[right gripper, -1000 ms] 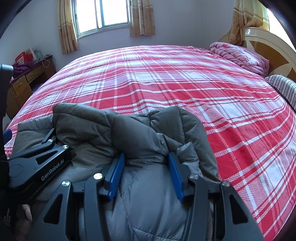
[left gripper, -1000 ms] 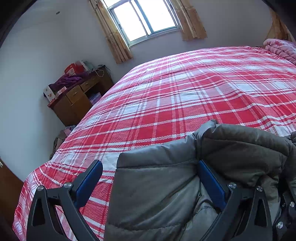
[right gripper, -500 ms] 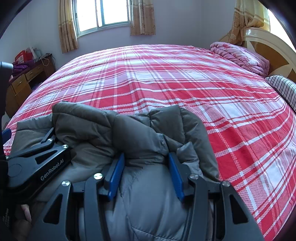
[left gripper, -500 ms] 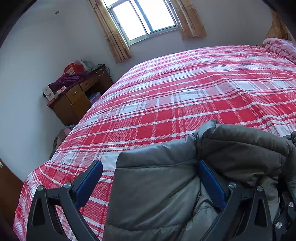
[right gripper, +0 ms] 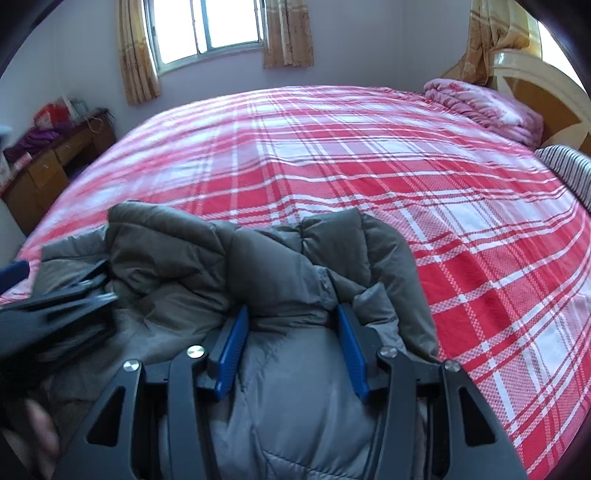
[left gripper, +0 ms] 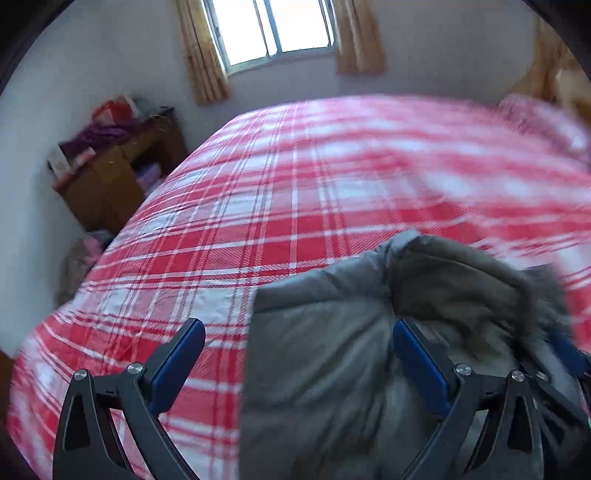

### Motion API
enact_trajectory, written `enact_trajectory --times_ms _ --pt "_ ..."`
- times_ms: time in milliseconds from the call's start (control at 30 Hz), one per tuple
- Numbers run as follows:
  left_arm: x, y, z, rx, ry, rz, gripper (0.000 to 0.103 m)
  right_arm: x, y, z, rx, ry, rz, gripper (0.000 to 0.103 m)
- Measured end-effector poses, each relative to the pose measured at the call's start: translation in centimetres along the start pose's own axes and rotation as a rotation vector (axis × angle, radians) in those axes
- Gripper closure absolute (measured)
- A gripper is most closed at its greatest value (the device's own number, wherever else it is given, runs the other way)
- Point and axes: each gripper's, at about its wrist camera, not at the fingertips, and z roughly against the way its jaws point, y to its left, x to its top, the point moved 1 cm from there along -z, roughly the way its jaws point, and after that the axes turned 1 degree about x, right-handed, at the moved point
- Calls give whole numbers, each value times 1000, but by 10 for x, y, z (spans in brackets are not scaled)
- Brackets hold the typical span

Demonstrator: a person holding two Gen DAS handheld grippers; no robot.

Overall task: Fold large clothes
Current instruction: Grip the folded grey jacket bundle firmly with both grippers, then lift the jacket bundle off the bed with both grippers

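A grey quilted puffer jacket (right gripper: 295,280) lies bunched at the lower centre of the right wrist view, on a bed covered by a red-and-white plaid sheet (right gripper: 369,155). Its fabric is smooth and softly padded, with stitched channels and rounded folds.

The right gripper (right gripper: 291,332) has its blue-padded fingers (right gripper: 232,350) partly closed against a thick fold of the jacket, pressing it from both sides.

In the left wrist view, which is motion-blurred, the left gripper (left gripper: 295,354) stands wide apart: one blue pad (left gripper: 177,365) hangs over the plaid sheet at lower left, the other (left gripper: 421,369) touches the jacket (left gripper: 325,369), whose edge lies between them ungripped.

A wooden desk (right gripper: 44,166) piled with cloth sits at the left edge, a curtained window (right gripper: 207,29) at the top, and a folded pink quilt (right gripper: 484,107) at upper right.
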Motion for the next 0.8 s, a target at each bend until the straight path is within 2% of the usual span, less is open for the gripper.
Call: enact_trajectory --times_ms 67,100,133,200,233,300,400,467,533,633,733,800 --pt "-12 13 18 -37 -23 -24 1 -3 -7 23 31 -35 -5 30" --pt "-23 20 22 -31 -16 -41 1 -6 -13 39 37 -80 -16 18" --pt "-34 27 21 -28 9 -44 1 -10 -19 51 30 -113 -26 13" --pt "-52 36 14 -48 58 -30 1 -23 -37 66 -1 -143 -71 12" --pt "-59 40 13 -62 70 -13 1 -31 -47 65 13 -109 -108 12" --pt "-70 48 13 -93 74 27 1 -48 -64 59 72 -53 -173 12" --pt "-75 46 14 -125 90 49 1 -66 -77 60 174 -35 -240 12" --pt "-76 38 14 -129 91 31 1 -70 -74 61 217 -28 -247 14" --pt "-77 28 18 -108 67 -11 1 -72 -59 59 270 -8 -203 20" --pt "-77 20 22 -114 46 -56 1 -75 -49 58 310 4 -179 22" --pt "-77 25 18 -144 51 -40 1 -79 -59 58 346 5 -218 29" --pt "-78 26 15 -155 55 -16 1 -82 -62 59 355 1 -229 30"
